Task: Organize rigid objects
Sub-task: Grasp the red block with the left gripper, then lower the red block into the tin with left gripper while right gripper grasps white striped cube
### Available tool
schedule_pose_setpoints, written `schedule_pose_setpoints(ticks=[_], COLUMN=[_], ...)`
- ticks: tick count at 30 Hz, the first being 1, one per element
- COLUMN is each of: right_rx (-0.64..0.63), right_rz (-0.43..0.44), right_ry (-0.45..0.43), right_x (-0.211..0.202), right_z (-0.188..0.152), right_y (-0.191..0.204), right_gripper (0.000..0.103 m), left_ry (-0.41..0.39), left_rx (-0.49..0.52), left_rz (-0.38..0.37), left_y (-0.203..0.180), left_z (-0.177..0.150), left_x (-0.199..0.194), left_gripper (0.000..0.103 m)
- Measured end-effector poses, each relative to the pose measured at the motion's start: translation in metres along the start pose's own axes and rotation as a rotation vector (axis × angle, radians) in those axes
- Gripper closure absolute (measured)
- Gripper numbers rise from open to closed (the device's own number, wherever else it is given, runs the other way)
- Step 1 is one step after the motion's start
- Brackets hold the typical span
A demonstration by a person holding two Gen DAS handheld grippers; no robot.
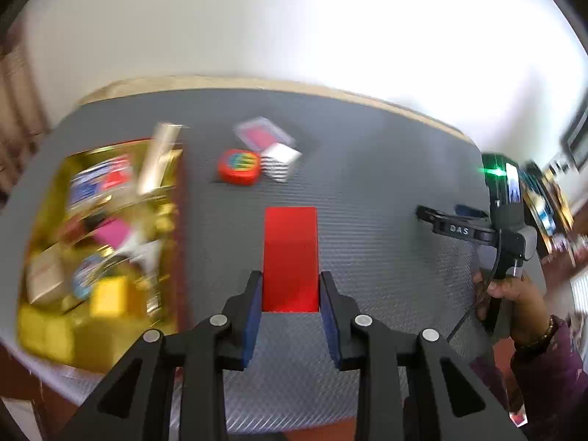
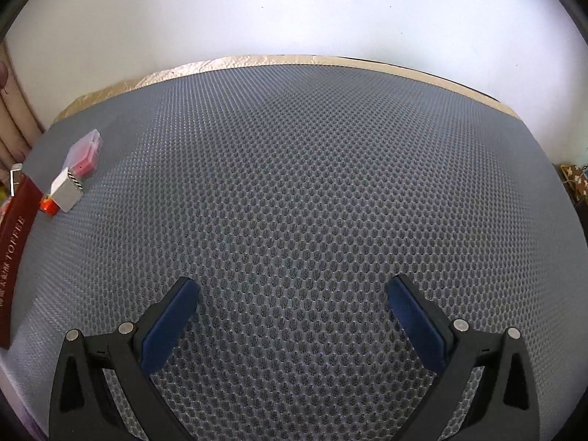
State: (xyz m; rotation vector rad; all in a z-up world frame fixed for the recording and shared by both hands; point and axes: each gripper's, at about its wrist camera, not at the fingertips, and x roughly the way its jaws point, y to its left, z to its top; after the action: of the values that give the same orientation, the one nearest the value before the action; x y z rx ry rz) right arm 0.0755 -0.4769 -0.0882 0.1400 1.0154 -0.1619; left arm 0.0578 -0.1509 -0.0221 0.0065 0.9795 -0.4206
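My left gripper is shut on a flat red block and holds it above the grey mat. A gold tin full of small items lies to its left. Beyond the block lie a round red puck, a white striped box and a clear case with a red inside. My right gripper is open and empty over bare mat; it also shows in the left wrist view. The white box and clear case sit at its far left.
A dark red tin lid with toffee lettering lies at the mat's left edge. The mat's far edge meets a tan table rim and a white wall. The person's hand holds the right gripper's handle.
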Motion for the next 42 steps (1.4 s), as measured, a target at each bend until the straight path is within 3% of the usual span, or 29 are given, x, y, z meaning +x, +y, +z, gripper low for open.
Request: schedule_pose_setpoints(ticks=[3, 8, 10, 11, 13, 14, 15, 22, 32, 36, 40, 42], right_rx=[-0.031, -0.247, -0.309, -0.33, -0.364, -0.381, -0.392, -0.368, -0.427, -0.426, -0.429, -0.432], right_rz=[0.021, 0.22, 0.298, 0.327, 0.361, 0.359, 0.35, 0.347, 0.326, 0.336, 0.344, 0.343], right_ry=[-0.007, -0.077, -0.048, -0.018, 0.02, 0.046, 0.074, 0.142, 0.185, 0.208, 0.225, 0.232], right_x=[-0.007, -0.05, -0.056, -0.052, -0.041, -0.034, -0.026, -0.005, 0.01, 0.016, 0.023, 0.024], right_z=[0.001, 0.022, 0.037, 0.042, 0.054, 0.057, 0.059, 0.071, 0.073, 0.074, 0.074, 0.074], right_y=[0.01, 0.083, 0.117, 0.133, 0.161, 0.173, 0.183, 0.207, 0.227, 0.226, 0.226, 0.226], right_gripper=[0.001, 0.004, 0.005, 0.007, 0.024, 0.038, 0.044, 0.043, 0.044, 0.058, 0.062, 0.074], left_ry=[-0.046, -0.11, -0.122, -0.128, -0.133, -0.136, -0.144, -0.204, -0.212, -0.197, -0.172, -0.164], left_rx=[-0.06, -0.151, -0.183, -0.192, -0.197, -0.2, -0.202, -0.137, -0.201, -0.191, -0.2, -0.212], left_rz=[0.05, 0.143, 0.159, 0.168, 0.173, 0.166, 0.165, 0.173, 0.163, 0.164, 0.16, 0.162], left_y=[0.029, 0.07, 0.078, 0.083, 0.087, 0.09, 0.091, 0.091, 0.11, 0.112, 0.115, 0.119], left_z=[-0.008, -0.021, -0.021, -0.021, -0.022, -0.023, -0.024, -0.021, -0.022, -0.023, -0.024, -0.025], left_x=[-0.021, -0.047, -0.046, -0.047, -0.048, -0.047, -0.046, -0.055, -0.058, -0.054, -0.049, -0.047], left_gripper=[0.073, 0.073, 0.073, 0.073, 0.072, 0.072, 0.072, 0.072, 0.072, 0.072, 0.072, 0.072])
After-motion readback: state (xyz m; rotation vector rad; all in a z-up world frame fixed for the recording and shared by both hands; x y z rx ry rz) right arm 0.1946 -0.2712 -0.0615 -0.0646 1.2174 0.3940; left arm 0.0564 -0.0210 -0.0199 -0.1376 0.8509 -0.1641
